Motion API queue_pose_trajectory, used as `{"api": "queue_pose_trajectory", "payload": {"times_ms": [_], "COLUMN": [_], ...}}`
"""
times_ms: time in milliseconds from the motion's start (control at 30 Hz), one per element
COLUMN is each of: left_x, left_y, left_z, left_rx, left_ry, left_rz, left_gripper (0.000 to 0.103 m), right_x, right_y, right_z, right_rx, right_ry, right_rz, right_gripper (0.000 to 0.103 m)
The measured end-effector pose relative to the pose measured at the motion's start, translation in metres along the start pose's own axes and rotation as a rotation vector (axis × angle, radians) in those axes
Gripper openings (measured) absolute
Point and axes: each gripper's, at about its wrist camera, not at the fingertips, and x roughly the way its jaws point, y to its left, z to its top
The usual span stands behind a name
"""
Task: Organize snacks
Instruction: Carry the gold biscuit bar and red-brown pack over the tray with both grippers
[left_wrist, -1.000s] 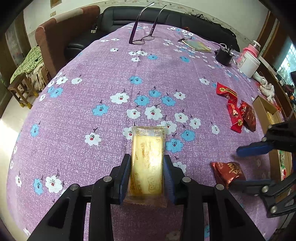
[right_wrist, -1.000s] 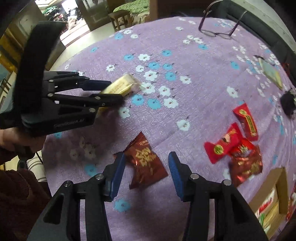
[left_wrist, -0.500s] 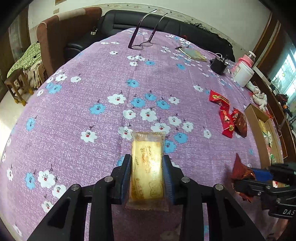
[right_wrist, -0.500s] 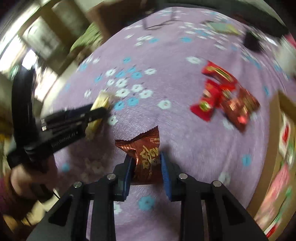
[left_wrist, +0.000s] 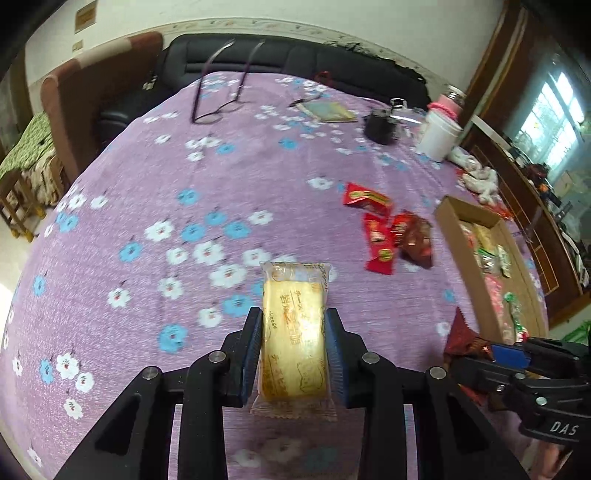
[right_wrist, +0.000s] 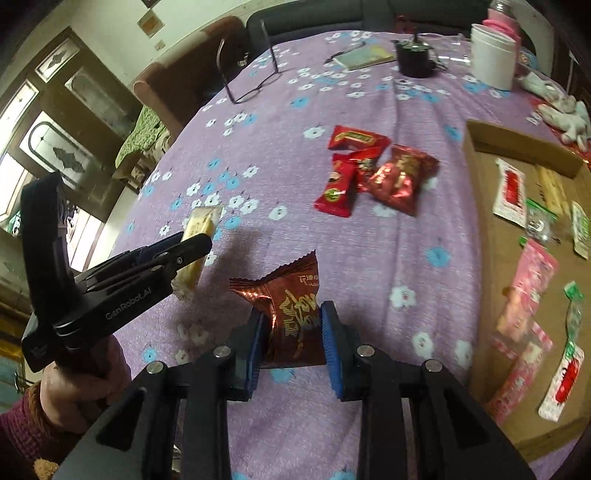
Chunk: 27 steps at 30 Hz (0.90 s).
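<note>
Above the worktop, your left gripper clamps the cake; right gripper clamps a brown packet; box part-filled; three red packets remain.

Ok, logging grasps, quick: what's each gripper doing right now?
Left gripper: closed on the yellow clear-wrapped cake bar.
Right gripper: closed on the dark red foil snack packet.

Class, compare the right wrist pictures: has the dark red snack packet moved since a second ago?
Yes. The dark red snack packet lay loose on the tablecloth; now the right gripper holds it, carried toward the cardboard box.
</note>
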Motion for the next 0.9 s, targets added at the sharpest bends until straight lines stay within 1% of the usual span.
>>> {"api": "queue_pose_trajectory", "payload": {"times_ms": [300, 533, 900], "left_x": [-0.005, -0.008, -0.002], "left_y": [-0.053, -0.104, -0.195], "left_z": [0.006, 0.009, 0.0], "left_rx": [0.09, 0.17, 0.323], "left_ry": [-0.007, -0.007, 0.024], "left_rz": [-0.059, -0.119, -0.197], "left_gripper": [0.035, 0.035, 0.035], "right_x": [-0.029, -0.054, -0.089], "right_y": [-0.032, -0.064, -0.133], "right_z": [-0.011, -0.018, -0.034], "right_rx": [0.079, 0.147, 0.293], "right_ry": [-0.052, -0.106, -0.156], "right_rz": [-0.021, -0.052, -0.1], "right_gripper": [0.028, 0.028, 0.028]}}
